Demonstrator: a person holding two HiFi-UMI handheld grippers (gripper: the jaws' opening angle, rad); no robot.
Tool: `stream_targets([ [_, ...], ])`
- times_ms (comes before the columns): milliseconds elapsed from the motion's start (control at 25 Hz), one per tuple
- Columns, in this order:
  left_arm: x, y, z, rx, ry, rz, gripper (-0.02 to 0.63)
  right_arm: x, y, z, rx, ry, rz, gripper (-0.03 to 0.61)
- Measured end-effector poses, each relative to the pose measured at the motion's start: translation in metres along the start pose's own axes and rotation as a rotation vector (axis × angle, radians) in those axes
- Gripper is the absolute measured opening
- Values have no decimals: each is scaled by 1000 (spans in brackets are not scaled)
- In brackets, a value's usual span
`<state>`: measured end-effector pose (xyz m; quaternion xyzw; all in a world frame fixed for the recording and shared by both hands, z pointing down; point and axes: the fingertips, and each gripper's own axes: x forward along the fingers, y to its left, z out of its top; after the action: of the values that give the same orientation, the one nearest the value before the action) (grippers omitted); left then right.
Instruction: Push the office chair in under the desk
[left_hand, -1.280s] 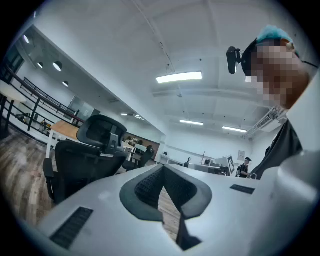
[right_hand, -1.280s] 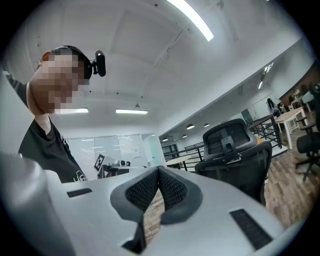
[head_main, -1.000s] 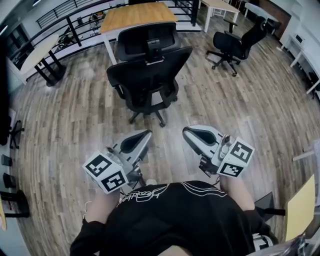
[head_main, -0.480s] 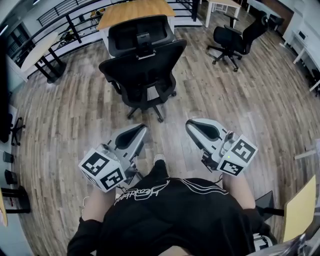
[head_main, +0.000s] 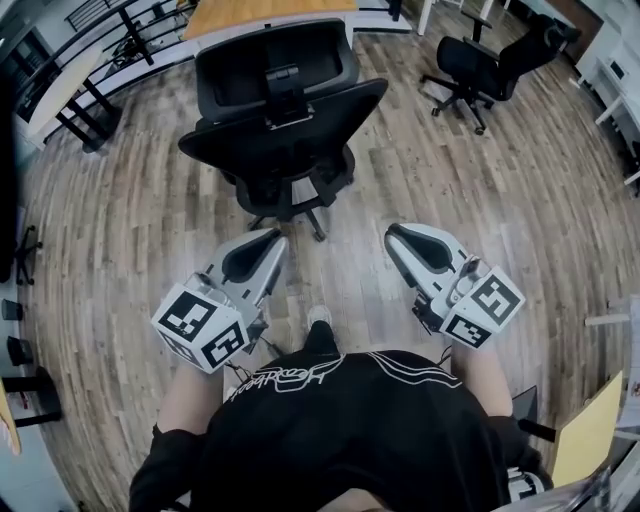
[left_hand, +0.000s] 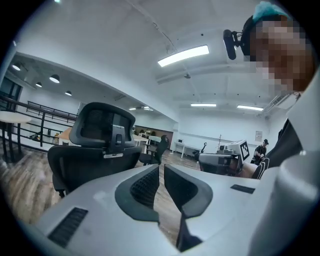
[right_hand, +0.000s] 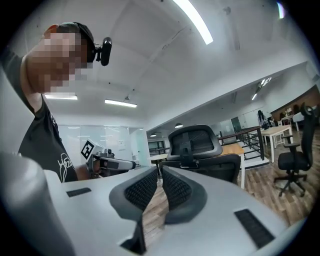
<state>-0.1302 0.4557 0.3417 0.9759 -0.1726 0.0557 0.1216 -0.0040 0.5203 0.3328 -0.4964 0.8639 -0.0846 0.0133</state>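
Centrally, at the top of the head view, the chair (head_main: 280, 110) stands with its back toward the person, the desk (head_main: 265, 12) just beyond it. Lower in frame, the left gripper (head_main: 272, 240) and right gripper (head_main: 395, 235) are apart from the chair, each with jaws together on nothing. Judged handling: on castors, it should roll readily but may swivel, so press the stiff backrest frame evenly on both sides. The shirt script is illegible, and no brand shows.
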Motion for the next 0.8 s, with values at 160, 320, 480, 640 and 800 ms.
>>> stream_targets([
  [160,25,53,6,12,22,53,28,42,-51,7,-13,14,-14,44],
  [320,36,106,11,7,29,108,82,80,-90,12,-91,76,-42,48],
  [480,45,143,18,60,48,175,139,101,-122,21,-262,144,-77,97],
  [640,58,175,27,129,75,288,230,116,-162,28,-418,225,-89,205],
  [800,65,203,29,249,139,447,266,130,-207,24,-531,283,-67,243],
])
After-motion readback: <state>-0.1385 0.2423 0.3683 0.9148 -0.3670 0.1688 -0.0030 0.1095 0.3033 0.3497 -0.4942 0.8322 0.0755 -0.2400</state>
